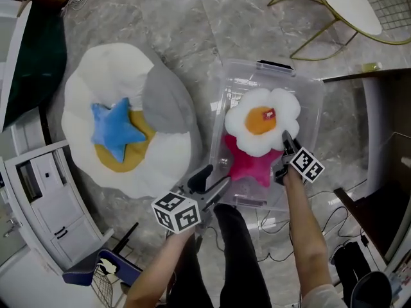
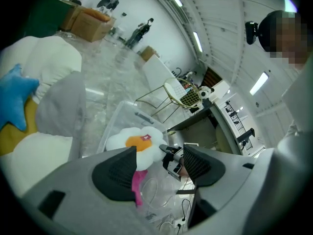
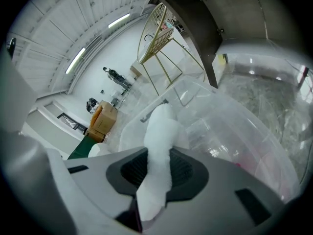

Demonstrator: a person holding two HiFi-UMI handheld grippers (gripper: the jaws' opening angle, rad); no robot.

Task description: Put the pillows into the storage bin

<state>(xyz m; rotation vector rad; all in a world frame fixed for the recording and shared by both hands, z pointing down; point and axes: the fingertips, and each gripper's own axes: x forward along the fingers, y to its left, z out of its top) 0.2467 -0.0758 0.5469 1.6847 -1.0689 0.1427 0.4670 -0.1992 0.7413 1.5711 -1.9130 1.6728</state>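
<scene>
A clear plastic storage bin point(image 1: 311, 101) stands on the floor with a pink star pillow point(image 1: 247, 167) in it. Over that star, a white flower pillow point(image 1: 262, 128) with an orange middle hangs from my right gripper point(image 1: 286, 144), which is shut on one petal point(image 3: 159, 146). In the right gripper view the petal fills the gap of my right gripper point(image 3: 157, 173). My left gripper point(image 1: 209, 181) is open and empty by the bin's near left corner; its view point(image 2: 161, 168) looks at the flower pillow point(image 2: 139, 141). A blue star pillow point(image 1: 114, 127), a yellow pillow point(image 1: 128, 156) and a grey pillow point(image 1: 168, 101) lie on a big white cushion point(image 1: 109, 69) to the left.
A gold-legged round table point(image 1: 340, 5) stands beyond the bin and a dark desk point(image 1: 376, 82) at its right. Cables point(image 1: 334, 220) lie on the floor near the bin's front. A white cabinet point(image 1: 45, 185) is at the left. The person's legs point(image 1: 237, 255) are below.
</scene>
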